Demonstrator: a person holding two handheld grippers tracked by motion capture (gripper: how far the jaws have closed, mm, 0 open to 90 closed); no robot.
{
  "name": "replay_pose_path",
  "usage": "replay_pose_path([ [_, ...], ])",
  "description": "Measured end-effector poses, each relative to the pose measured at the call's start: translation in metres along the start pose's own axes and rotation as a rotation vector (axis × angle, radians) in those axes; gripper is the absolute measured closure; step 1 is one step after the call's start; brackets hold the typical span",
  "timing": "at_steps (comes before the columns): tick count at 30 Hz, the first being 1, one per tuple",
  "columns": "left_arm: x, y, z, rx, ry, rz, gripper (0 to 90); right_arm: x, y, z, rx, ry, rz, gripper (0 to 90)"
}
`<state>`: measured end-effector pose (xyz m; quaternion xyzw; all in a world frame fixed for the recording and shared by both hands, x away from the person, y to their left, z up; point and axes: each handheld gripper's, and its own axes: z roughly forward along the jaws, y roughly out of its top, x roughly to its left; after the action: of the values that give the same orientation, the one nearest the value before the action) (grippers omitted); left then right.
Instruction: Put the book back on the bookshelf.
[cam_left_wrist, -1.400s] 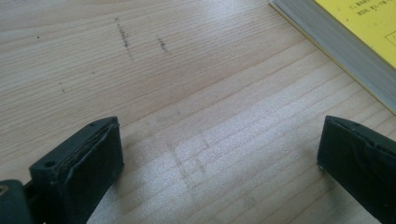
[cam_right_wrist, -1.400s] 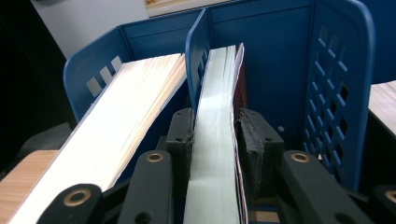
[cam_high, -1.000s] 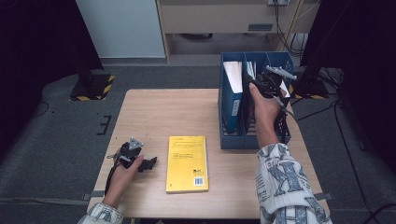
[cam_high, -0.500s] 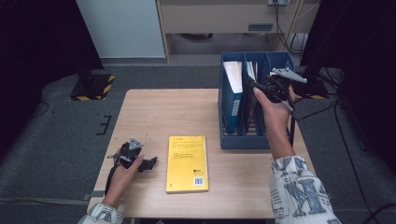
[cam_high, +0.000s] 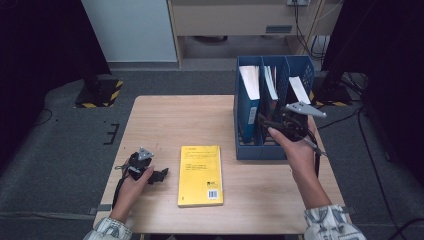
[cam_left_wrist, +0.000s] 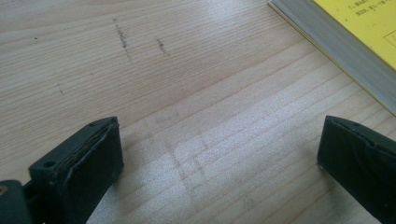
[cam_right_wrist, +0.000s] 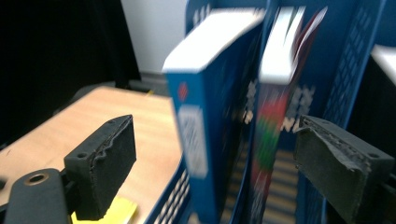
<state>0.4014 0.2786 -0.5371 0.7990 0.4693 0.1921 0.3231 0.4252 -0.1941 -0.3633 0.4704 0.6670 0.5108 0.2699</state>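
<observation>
On the wooden table (cam_high: 170, 125), a yellow book (cam_high: 201, 175) is seen lying flat near the six o'clock edge, cover up, with its spine toward nine o'clock. The left gripper (cam_high: 159, 176) is rested low on the tabletop at about nine o'clock of that book and just beside it; it is held by the left hand (cam_high: 134, 181). In the left gripper view its two black jaws are seen spread wide apart over bare wood, nothing between them, and a corner of the book is visible at one o'clock. A blue file rack (cam_high: 272, 107) with three compartments is placed at the three o'clock side of the table; a blue-spined book (cam_high: 248, 100) stands upright in the compartment nearest nine o'clock, a thinner colourful book (cam_high: 270, 82) stands in the middle one, and white papers (cam_high: 299, 90) are kept in the compartment nearest three o'clock. The right gripper (cam_high: 265, 121) is held above the rack's six o'clock end by the right hand (cam_high: 295, 150), pointed toward nine o'clock. Its jaws have just been opening and are released, with nothing clamped; in the right gripper view the blue-spined book (cam_right_wrist: 205, 93) and the colourful book (cam_right_wrist: 275, 116) are seen beyond the gap, blurred.
</observation>
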Motion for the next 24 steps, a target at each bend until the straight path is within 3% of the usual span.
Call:
replay_pose_path([
  [4, 0.003, 0.001, 0.001, -0.001, -0.007, 0.005, 0.0, 0.013, -0.025, -0.007, 0.004, 0.032, -0.018, 13.2],
  [9, 0.003, 0.001, 0.002, -0.002, -0.006, 0.002, 0.0, 0.027, -0.054, -0.006, 0.032, 0.107, 0.003, 13.3],
  [17, 0.003, 0.001, 0.002, -0.001, -0.004, 0.001, 0.0, 0.048, -0.081, -0.003, 0.046, 0.155, 0.001, 14.8],
  [22, 0.002, 0.001, 0.0, -0.011, -0.015, -0.002, 1.9, 0.069, -0.104, 0.009, 0.115, 0.193, -0.047, 17.3],
  [24, 0.001, 0.002, -0.001, -0.017, -0.029, -0.025, 2.1, 0.077, -0.113, 0.014, 0.142, 0.222, -0.062, 21.7],
])
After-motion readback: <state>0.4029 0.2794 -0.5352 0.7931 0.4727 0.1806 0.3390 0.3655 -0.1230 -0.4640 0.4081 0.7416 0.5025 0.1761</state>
